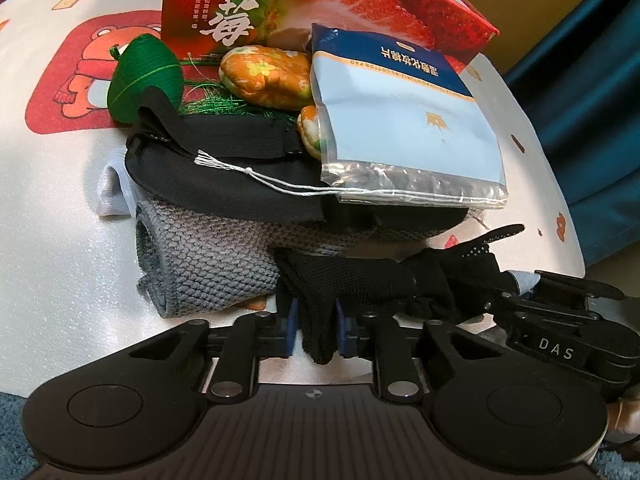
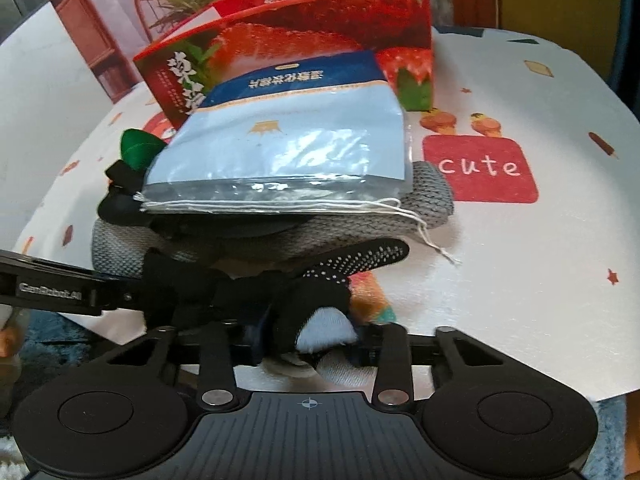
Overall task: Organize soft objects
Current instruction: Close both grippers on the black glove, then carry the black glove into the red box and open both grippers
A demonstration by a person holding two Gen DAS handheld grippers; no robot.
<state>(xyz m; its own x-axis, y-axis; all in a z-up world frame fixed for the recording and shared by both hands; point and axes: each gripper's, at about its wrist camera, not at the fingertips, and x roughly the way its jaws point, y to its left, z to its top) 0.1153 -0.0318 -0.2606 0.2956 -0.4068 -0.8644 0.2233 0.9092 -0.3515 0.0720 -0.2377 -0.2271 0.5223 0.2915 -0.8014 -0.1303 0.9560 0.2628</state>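
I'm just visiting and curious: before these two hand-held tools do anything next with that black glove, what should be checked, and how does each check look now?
1. Left gripper pinching the black glove: ok.
2. Right gripper closed on the glove's other end with a light blue cloth: ok.
3. Glove clear of the grey knitted cloth: cannot tell, they touch.
4. Cotton pad bag steady on the pile: not ok, it lies tilted.
5. Strawberry box open on top: ok.
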